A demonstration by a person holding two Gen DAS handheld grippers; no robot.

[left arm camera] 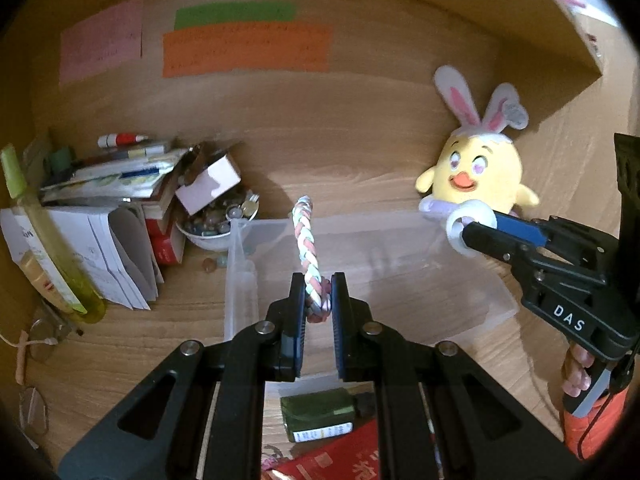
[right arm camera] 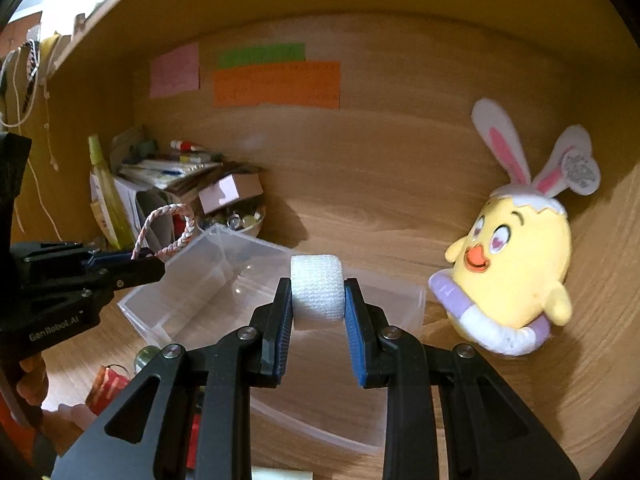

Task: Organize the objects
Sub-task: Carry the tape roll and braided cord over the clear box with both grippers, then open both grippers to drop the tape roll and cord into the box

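Observation:
A clear plastic bin (left arm camera: 400,248) sits on the wooden desk; it also shows in the right wrist view (right arm camera: 224,280). My left gripper (left arm camera: 319,300) is shut on a pink, white and green braided rope (left arm camera: 306,240) and holds it above the bin's near left part. The rope loop shows in the right wrist view (right arm camera: 176,236) too. My right gripper (right arm camera: 317,304) is shut on a white gauze tape roll (right arm camera: 317,288) above the bin's right side. That roll also shows in the left wrist view (left arm camera: 468,226).
A yellow plush chick with rabbit ears (right arm camera: 516,256) leans at the right wall. A stack of books and papers (left arm camera: 116,200), a small box and a bowl of marbles (left arm camera: 216,224) stand at the left. A green bottle (left arm camera: 320,416) and red packet (left arm camera: 340,460) lie near the front.

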